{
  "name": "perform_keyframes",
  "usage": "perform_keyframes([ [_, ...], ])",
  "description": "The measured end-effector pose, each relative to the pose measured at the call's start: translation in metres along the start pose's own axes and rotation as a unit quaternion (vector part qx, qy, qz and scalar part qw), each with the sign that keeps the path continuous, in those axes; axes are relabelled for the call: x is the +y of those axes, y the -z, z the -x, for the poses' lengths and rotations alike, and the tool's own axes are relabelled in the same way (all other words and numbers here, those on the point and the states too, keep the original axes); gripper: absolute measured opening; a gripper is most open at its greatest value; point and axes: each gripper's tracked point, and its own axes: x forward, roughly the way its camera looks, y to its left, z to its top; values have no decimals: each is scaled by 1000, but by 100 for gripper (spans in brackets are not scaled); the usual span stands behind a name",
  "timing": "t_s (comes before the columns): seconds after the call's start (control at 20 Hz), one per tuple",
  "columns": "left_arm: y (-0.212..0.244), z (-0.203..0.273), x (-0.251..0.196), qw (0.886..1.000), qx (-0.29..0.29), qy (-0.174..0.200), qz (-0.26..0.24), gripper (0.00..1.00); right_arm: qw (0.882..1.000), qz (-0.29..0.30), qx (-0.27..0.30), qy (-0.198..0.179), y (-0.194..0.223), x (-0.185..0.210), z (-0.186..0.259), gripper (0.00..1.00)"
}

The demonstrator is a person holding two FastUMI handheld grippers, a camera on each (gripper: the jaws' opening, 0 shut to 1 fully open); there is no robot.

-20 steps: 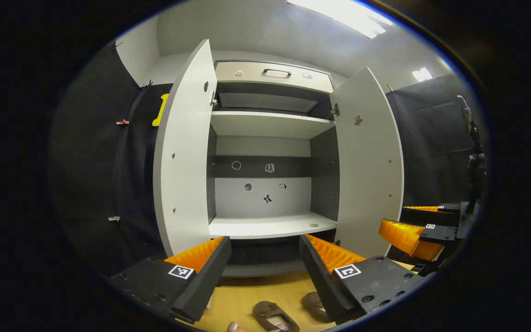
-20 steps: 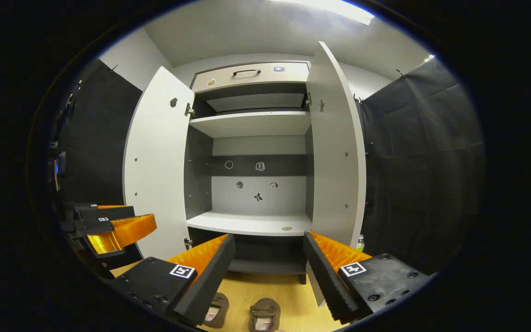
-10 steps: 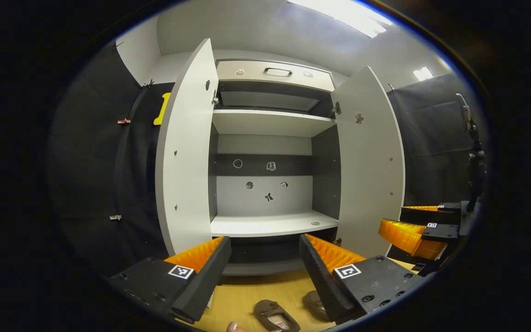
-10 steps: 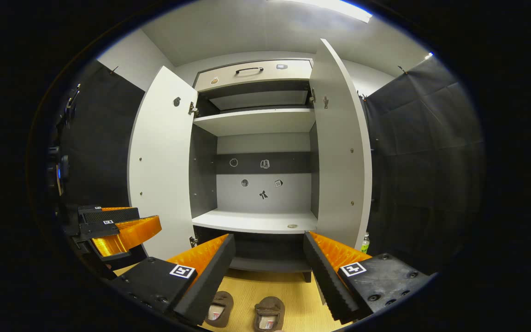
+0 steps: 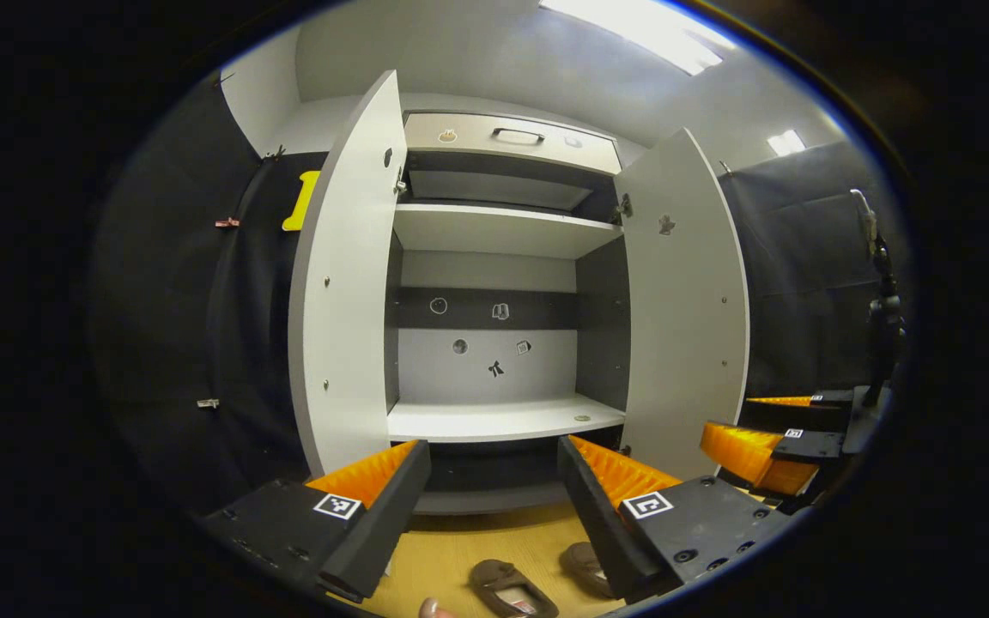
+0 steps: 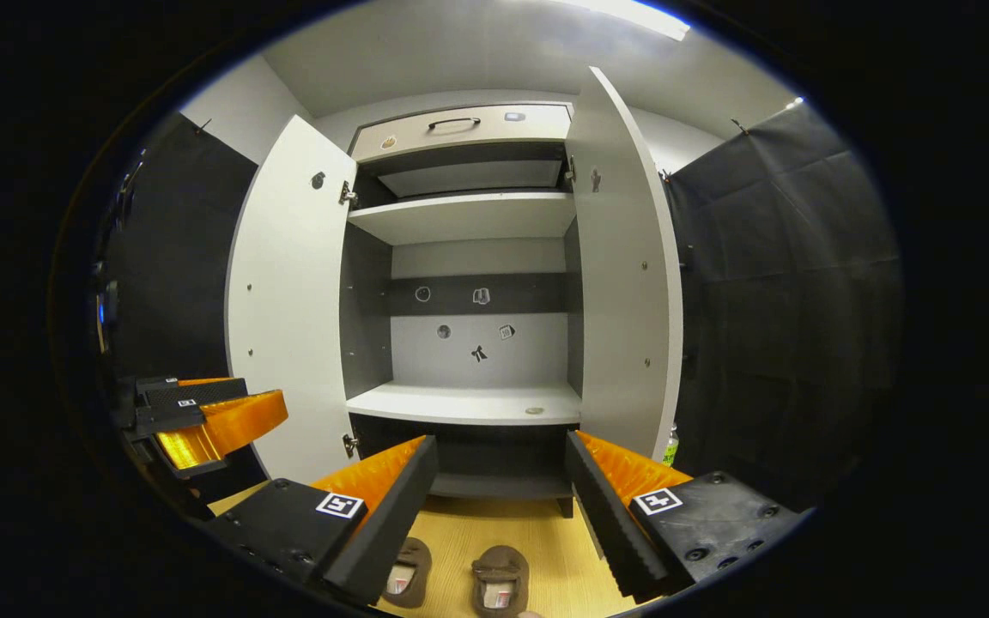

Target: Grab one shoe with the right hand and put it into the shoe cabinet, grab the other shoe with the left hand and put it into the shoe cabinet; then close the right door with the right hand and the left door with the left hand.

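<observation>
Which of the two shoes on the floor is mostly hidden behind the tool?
In the right gripper view, the left shoe; the other shoe lies in plain sight.

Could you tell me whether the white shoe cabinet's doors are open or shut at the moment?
Open. Both the left white door and right white door are swung outward, exposing bare white shelves.

**Layout before the open cabinet**

Shoe cabinet [image 6: 469, 257] is standing ahead on the floor [image 6: 494, 528], both doors swinging outward: left door [image 6: 288, 300], right door [image 6: 623, 275]. A drawer [image 6: 460, 129] is sitting above the top shelf [image 6: 469, 215]; the lower shelf [image 6: 469, 402] is lying below it. Two shoes are resting side by side on the floor before the cabinet: left shoe [image 6: 406, 579], right shoe [image 6: 499, 584]. A bottle [image 6: 671, 446] is standing behind the right door's lower edge.
</observation>
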Motion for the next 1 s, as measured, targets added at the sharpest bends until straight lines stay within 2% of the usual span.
perform_keyframes([
  [0.05,1,-1,0,1000,-1,6,3,95,1000,3,9,5,9,1,0,98],
  [0.2,10,-4,4,1000,2,13,4,95,999,12,42,-3,42,14,4,98],
  [0.6,22,-24,22,1000,-19,-9,2,95,983,2,182,-8,183,15,6,96],
  [0.85,29,-38,21,999,-31,-22,-20,95,969,-12,245,-20,262,15,-3,76],
  [1.0,41,-44,20,999,-25,-29,-12,95,957,-21,290,-19,311,17,-1,74],
])
